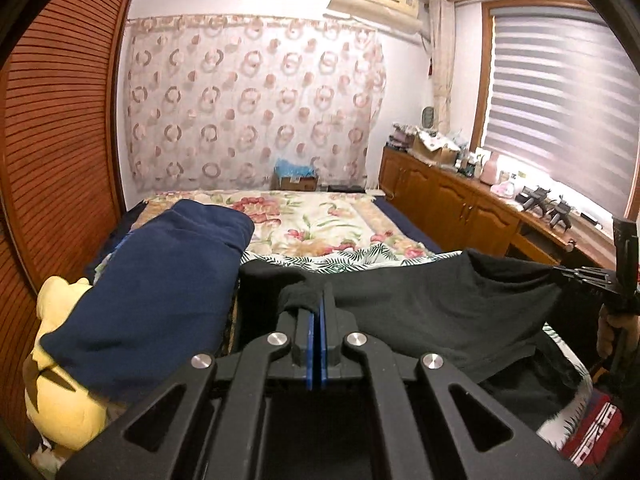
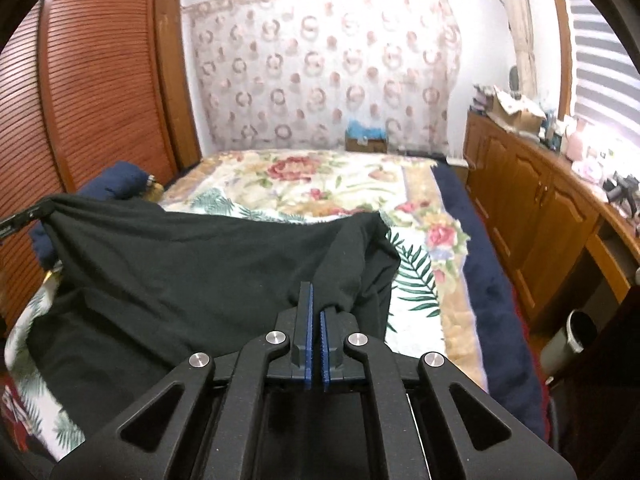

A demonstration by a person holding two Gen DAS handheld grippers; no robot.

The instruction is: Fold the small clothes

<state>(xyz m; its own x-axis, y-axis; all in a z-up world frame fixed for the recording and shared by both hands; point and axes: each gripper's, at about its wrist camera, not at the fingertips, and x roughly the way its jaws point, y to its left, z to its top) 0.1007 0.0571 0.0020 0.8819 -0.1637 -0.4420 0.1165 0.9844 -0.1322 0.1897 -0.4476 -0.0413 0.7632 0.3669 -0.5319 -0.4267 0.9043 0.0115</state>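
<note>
My left gripper (image 1: 316, 312) and right gripper (image 2: 316, 312) each have their fingers clamped on an upper corner of the black garment (image 2: 192, 264), stretched across the lower half of both frames above the bed (image 2: 320, 184). No fold is made yet; all folding remains.

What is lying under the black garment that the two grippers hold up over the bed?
Under the black garment lies a floral blanket with a palm-leaf edge, showing at its sides. A red printed item peeks out near its lower corner. The part directly beneath the cloth is covered, so it cannot be seen.
</note>
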